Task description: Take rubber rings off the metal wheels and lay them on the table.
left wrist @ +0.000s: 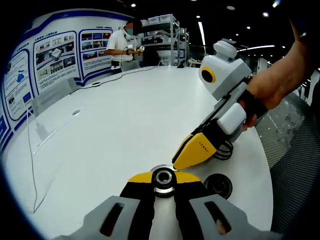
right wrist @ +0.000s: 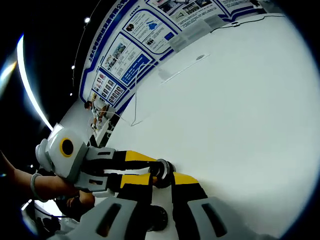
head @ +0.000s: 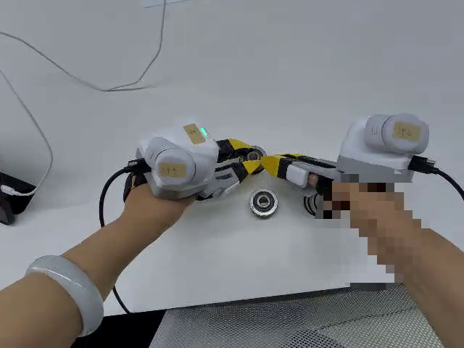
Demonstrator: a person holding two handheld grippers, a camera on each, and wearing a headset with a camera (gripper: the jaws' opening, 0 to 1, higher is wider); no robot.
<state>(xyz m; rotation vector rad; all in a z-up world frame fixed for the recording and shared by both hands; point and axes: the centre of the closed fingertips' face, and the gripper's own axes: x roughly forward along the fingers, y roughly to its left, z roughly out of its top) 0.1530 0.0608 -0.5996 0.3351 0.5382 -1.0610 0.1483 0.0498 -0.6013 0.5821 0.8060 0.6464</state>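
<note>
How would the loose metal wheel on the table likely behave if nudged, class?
The loose metal wheel looks solid steel, so probably heavy for its size and rigid. Lying flat on the smooth white table, it would likely slide, not roll.

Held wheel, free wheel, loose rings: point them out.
held wheel [left wrist: 163,177], left gripper view, its hub.
free wheel [head: 263,203], head view, its hub.
loose rings [head: 311,206], head view, visible left edge of the stack.

Shiny metal wheel [left wrist: 163,177], matt table [left wrist: 125,110]
</note>
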